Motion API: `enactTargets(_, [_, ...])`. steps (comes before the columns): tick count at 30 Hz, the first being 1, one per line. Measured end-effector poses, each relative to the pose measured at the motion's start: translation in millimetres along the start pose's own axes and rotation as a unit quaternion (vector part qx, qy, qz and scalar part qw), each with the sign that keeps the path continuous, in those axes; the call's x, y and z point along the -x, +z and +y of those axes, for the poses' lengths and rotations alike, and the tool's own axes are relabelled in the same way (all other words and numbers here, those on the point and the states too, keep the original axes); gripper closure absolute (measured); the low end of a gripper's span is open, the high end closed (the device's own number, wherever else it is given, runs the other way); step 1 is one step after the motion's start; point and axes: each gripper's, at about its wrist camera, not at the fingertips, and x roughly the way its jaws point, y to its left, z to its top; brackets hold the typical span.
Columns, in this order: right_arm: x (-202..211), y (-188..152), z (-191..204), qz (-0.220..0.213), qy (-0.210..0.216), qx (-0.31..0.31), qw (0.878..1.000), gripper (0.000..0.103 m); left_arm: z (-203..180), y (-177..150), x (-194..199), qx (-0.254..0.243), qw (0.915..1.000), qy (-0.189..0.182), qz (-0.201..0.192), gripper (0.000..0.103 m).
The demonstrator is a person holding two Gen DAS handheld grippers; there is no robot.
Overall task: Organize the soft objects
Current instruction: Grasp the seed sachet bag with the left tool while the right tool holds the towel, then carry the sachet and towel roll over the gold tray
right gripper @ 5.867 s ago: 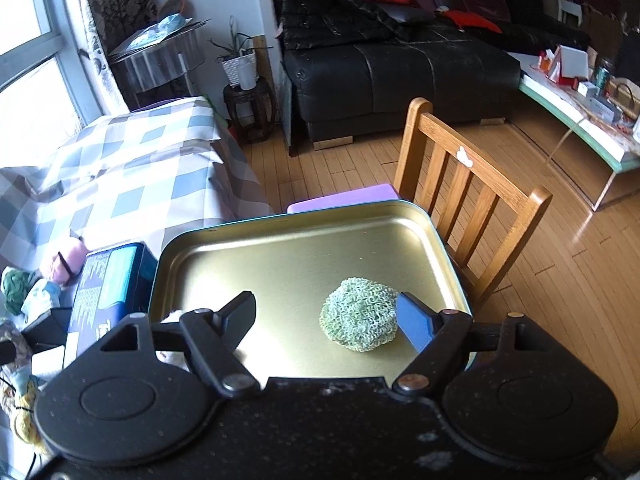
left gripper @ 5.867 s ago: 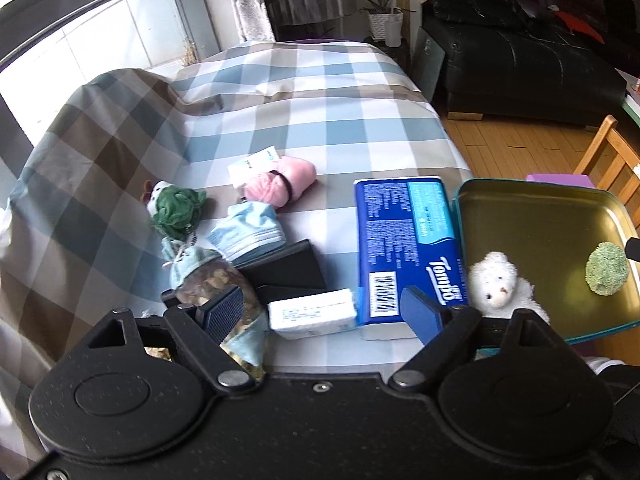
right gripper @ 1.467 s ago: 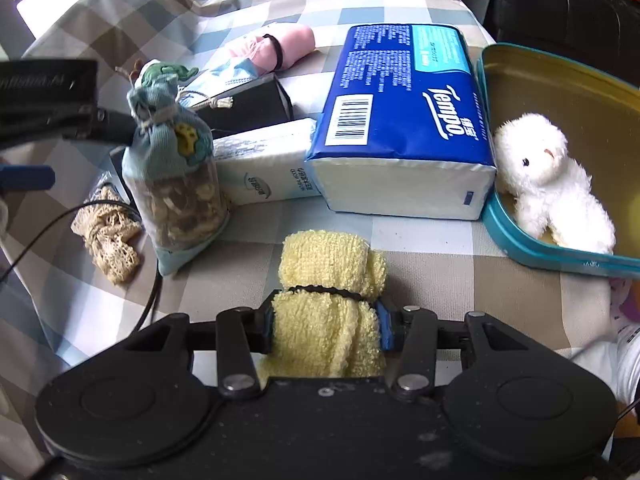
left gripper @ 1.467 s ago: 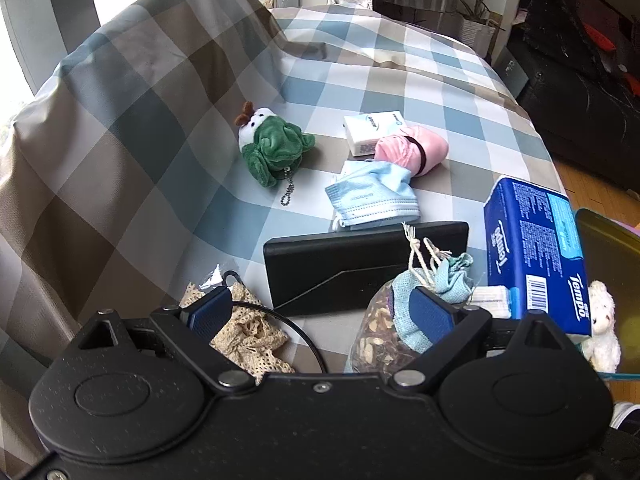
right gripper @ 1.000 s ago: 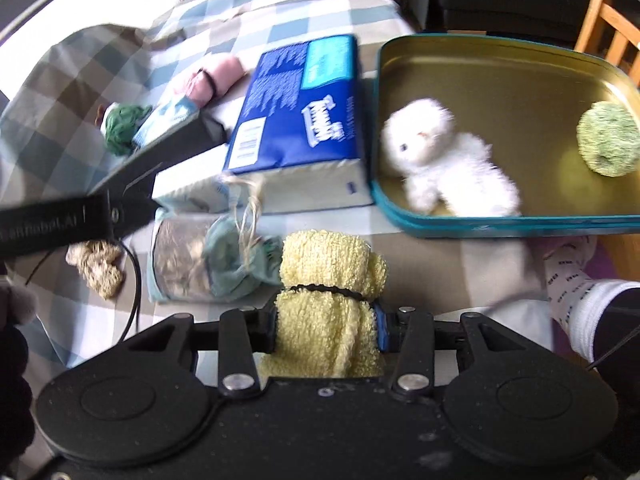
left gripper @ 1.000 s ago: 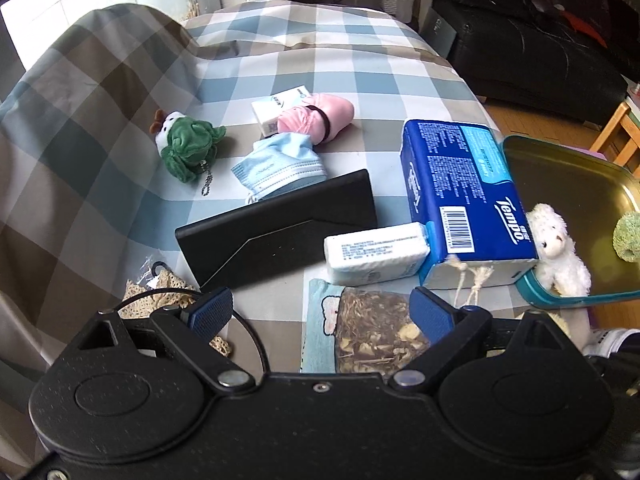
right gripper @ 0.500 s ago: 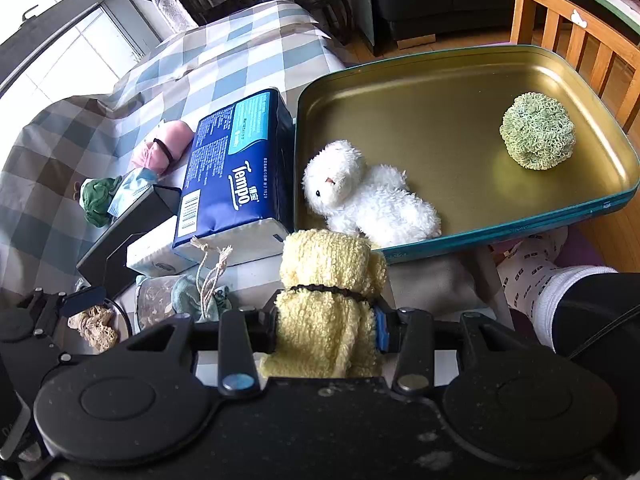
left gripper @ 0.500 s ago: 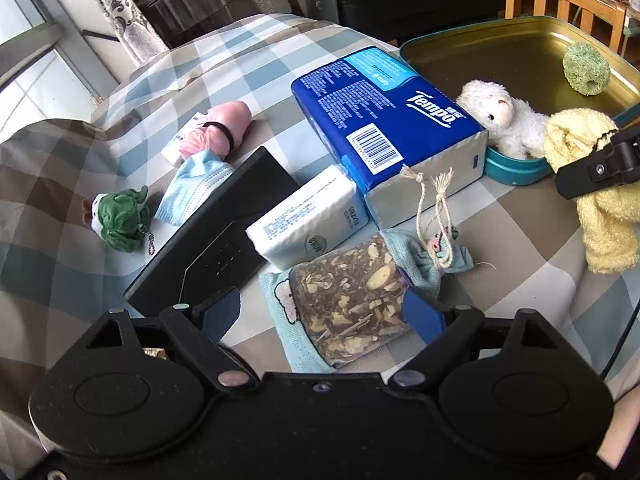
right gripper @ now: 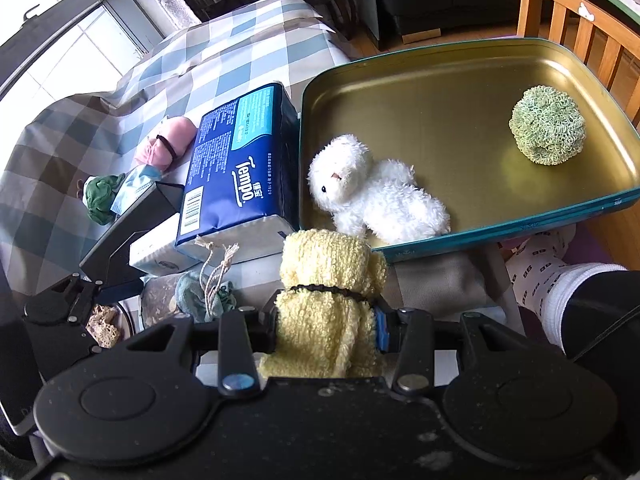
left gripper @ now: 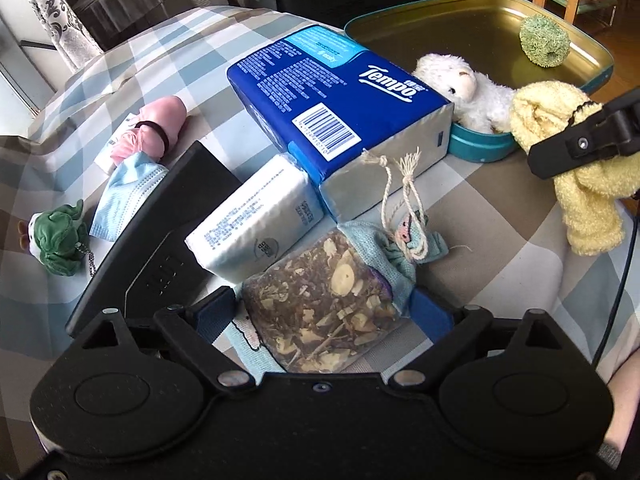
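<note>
The right gripper [right gripper: 326,326] is clamped on a rolled yellow terry cloth [right gripper: 326,292], a nubbly bundle cinched at its waist by a thin dark elastic band, held just near the front rim of the tray [right gripper: 516,228]. That tray is a shallow rounded-corner metal tin, brassy gold inside with a teal outer wall. In it lie a fluffy white plush animal [right gripper: 372,190] against the near-left corner and, well apart at the far right, a round green loopy scrubber ball [right gripper: 546,130].

The left gripper [left gripper: 324,316] has its blue-padded fingers spread wide either side of a drawstring sachet [left gripper: 328,292]; whether the pads touch it cannot be told. The sachet has a clear crinkly window showing dried slices and twigs, a pale blue cloth neck and frayed twine ends.

On the checked tablecloth [left gripper: 132,80], a glossy blue Tempo tissue pack [left gripper: 332,96] sits just left of the tray, with a small white soft tissue packet [left gripper: 256,224] touching its near end. A flat black matte case [left gripper: 160,240] lies left of that. Farther left are a pleated blue face mask [left gripper: 124,196], a pink cloth roll [left gripper: 154,128] banded with a dark hair tie, and a green plush keychain [left gripper: 58,240]
</note>
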Motion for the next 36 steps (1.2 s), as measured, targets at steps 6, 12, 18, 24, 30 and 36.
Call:
enactTargets(6, [-3,-1,3,0.005,0.001,0.005,1.000,0.062,-1,1,-9,-0.001,1.0000,0.001,0.004,0.009])
enactTargets(12, [-4,-1,4,0.006,0.003,0.007,1.000,0.062,5,4,-14,0.008,0.9999,-0.010,0.006,0.006])
enactTargets(18, [-5,-1,4,0.007,0.003,0.007,1.000,0.062,7,5,-16,0.023,0.9996,-0.017,0.005,0.007])
enactTargets(24, [-6,-1,4,0.007,0.003,0.008,1.000,0.062,8,5,-13,0.036,0.9988,-0.033,-0.001,0.020])
enactTargets(30, [-2,-1,5,0.001,0.006,0.008,1.000,0.062,3,3,-3,0.045,0.9986,-0.029,0.002,0.036])
enactTargets(36, [6,-1,5,-0.009,0.011,0.007,1.000,0.062,6,-5,10,0.091,0.9947,-0.044,0.018,0.042])
